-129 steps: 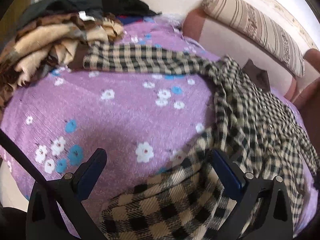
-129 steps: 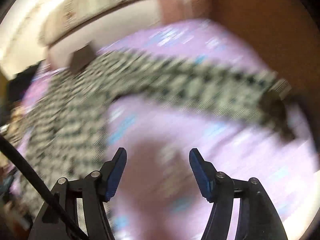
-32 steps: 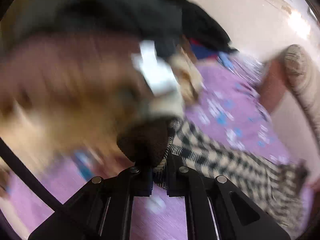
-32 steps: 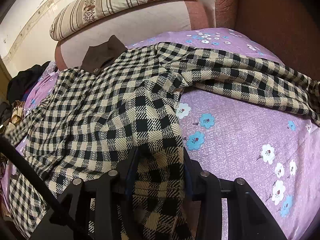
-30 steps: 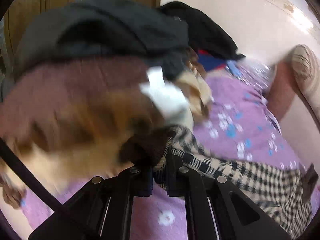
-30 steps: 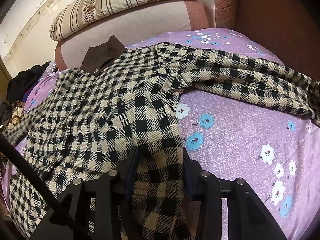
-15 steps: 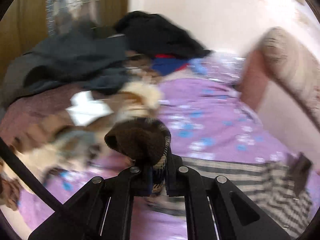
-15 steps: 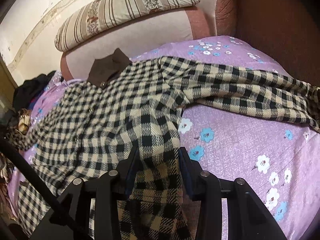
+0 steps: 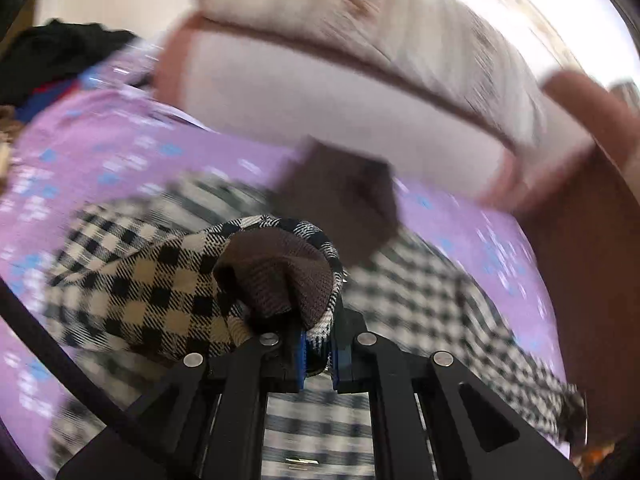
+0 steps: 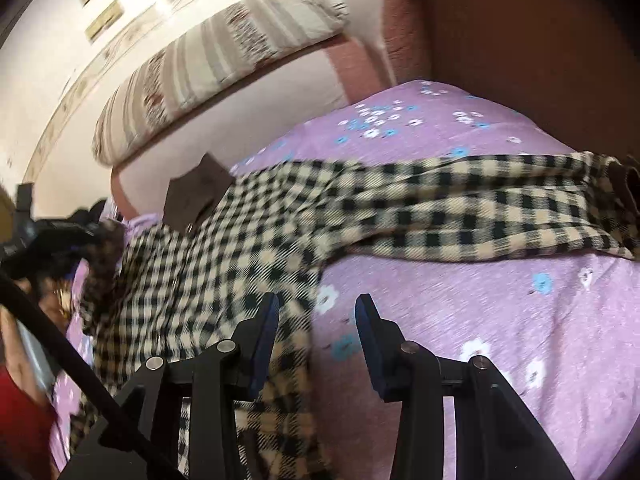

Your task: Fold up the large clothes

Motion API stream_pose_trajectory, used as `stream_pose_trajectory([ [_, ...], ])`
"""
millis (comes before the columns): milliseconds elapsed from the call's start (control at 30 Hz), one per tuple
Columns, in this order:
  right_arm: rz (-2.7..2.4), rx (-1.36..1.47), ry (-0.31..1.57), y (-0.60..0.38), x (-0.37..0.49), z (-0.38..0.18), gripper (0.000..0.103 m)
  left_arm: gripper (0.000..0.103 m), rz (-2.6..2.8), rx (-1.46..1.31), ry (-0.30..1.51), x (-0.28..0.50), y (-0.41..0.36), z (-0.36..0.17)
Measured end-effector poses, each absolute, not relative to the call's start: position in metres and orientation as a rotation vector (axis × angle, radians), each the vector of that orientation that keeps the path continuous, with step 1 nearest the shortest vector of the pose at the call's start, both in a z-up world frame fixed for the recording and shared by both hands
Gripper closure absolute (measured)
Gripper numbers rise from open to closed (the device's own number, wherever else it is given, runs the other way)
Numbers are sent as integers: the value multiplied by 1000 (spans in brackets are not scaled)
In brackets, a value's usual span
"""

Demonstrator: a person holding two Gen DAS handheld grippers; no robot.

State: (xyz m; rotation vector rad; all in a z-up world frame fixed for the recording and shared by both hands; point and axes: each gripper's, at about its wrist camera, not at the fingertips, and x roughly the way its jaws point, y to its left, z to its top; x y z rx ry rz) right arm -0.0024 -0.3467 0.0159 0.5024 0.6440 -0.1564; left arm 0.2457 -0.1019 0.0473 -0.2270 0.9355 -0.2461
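A beige-and-black checked shirt [image 10: 256, 248] with a brown collar [image 10: 196, 194] lies spread on the purple flowered bed cover [image 10: 500, 320]. My left gripper [image 9: 318, 360] is shut on the brown cuff [image 9: 276, 276] of the shirt's left sleeve and holds it above the shirt body [image 9: 424, 304], near the collar [image 9: 340, 196]. It also shows at the left of the right wrist view [image 10: 92, 236]. My right gripper [image 10: 316, 320] is open, with the shirt's hem beside its left finger [image 10: 266, 332]. The right sleeve [image 10: 480, 216] stretches out to the right.
A striped pillow [image 10: 216, 64] lies on the pink-and-white headboard [image 9: 320, 96] behind the shirt. A brown wall panel [image 10: 540, 40] borders the bed on the right. A pile of dark clothes [image 9: 52, 60] sits at the far left of the bed.
My left gripper has swung the sleeve cuff away from the clothes pile and over the shirt body. My right gripper has opened and let go of the shirt's hem.
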Motion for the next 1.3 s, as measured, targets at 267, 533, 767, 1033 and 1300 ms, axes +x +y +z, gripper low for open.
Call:
stream_pose_trajectory([
  [267, -185, 555, 627, -370, -3, 18, 59, 62, -415, -173, 1030, 223, -148, 17],
  [533, -68, 514, 635, -344, -1, 19, 56, 33, -333, -105, 915, 150, -40, 65],
  [767, 119, 464, 663, -293, 25, 37, 39, 32, 1, 62, 876, 107, 66, 29],
  [1033, 71, 163, 758, -209, 128, 47, 39, 33, -14, -92, 959, 113, 110, 1],
  [1300, 74, 98, 938, -182, 199, 14, 99, 33, -44, -113, 981, 121, 103, 1],
])
